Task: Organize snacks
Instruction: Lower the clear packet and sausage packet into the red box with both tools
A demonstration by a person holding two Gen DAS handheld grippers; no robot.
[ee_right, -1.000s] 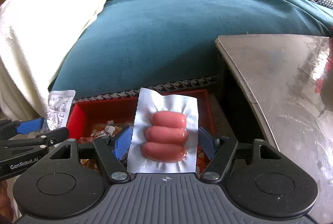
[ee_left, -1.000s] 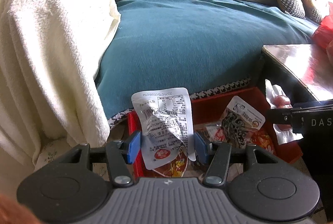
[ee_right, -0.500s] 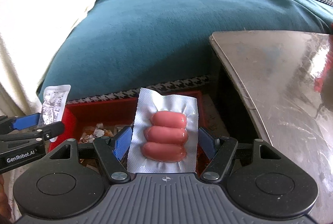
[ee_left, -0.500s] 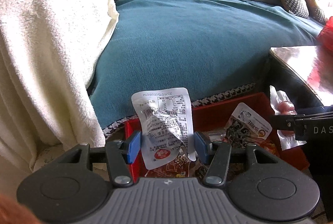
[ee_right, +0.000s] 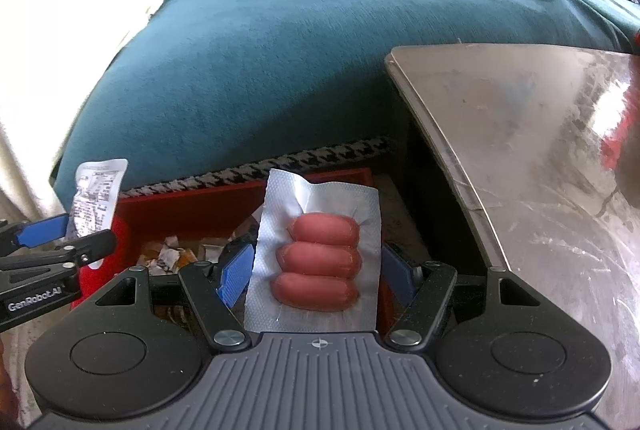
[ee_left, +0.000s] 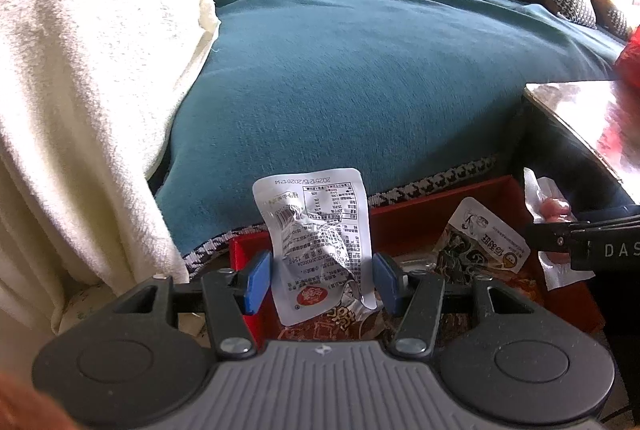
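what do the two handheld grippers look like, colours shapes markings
Both match: a grey ribbed housing with black rounded lobes and black linkage arms joined by silver bolts. The left gripper and right gripper each have flat blue finger pads. White lettering reads "GenRobot.AI" on the left one's side, and "DAS", cut off, on the right's. No cables or sleeves show.

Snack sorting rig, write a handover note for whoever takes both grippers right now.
Left gripper: shut on the white snack packet, held upright above the red box.
Right gripper: shut on the sausage pack, three sausages in clear wrap, also above the box.
The red box sits on the floor between the teal sofa and the table; it already holds several packets, including a seaweed-style pouch.
Done: some snacks are in the box. Left: likely to place both held packs; where they belong is not shown.
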